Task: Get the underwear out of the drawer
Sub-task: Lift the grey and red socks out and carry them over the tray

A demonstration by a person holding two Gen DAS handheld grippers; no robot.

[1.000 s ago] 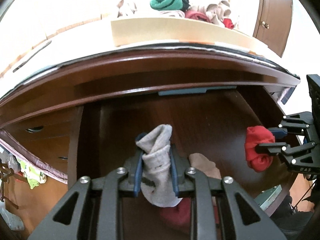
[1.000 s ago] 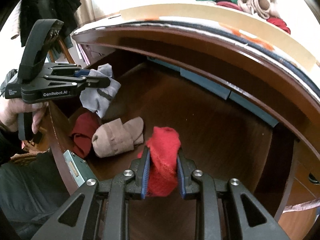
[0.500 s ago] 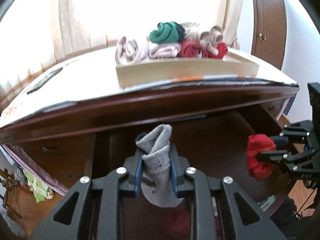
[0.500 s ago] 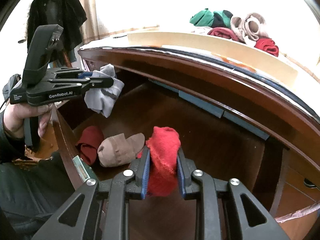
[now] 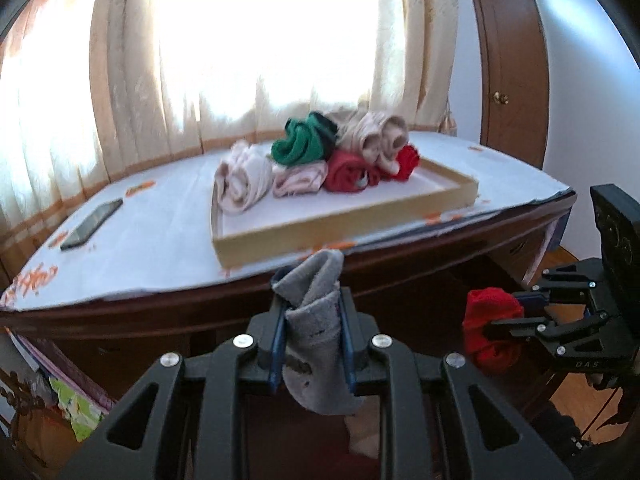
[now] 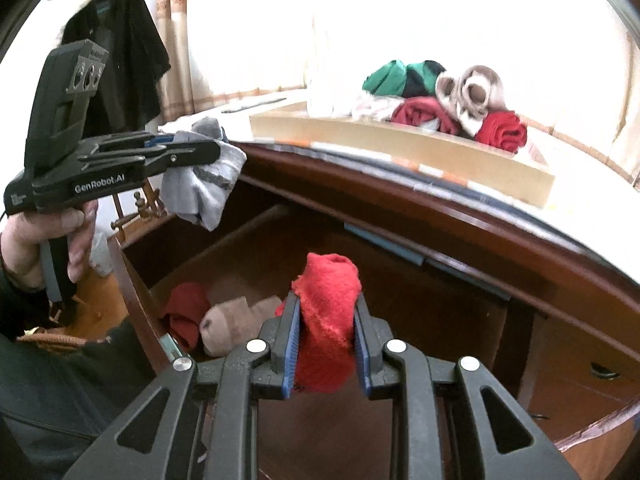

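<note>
Fingers, left gripper [image 5: 311,334]: squeezing a grey roll [image 5: 316,344], above the open drawer [image 6: 256,248].
Fingers, right gripper [image 6: 326,340]: squeezing a red roll [image 6: 326,320].
Drawer: dark red roll [image 6: 184,314], tan roll [image 6: 230,326] at its near left.
Bench [image 5: 160,240]: tray [image 5: 344,224] with more rolls.

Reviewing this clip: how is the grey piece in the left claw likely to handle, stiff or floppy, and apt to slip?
The grey piece in the left claw is probably floppy: its free end droops below the pads and the top folds over. It seems light, since the thin pinch carries it without strain. Slipping looks unlikely, as the cloth is bunched thick where it is pinched.
</note>
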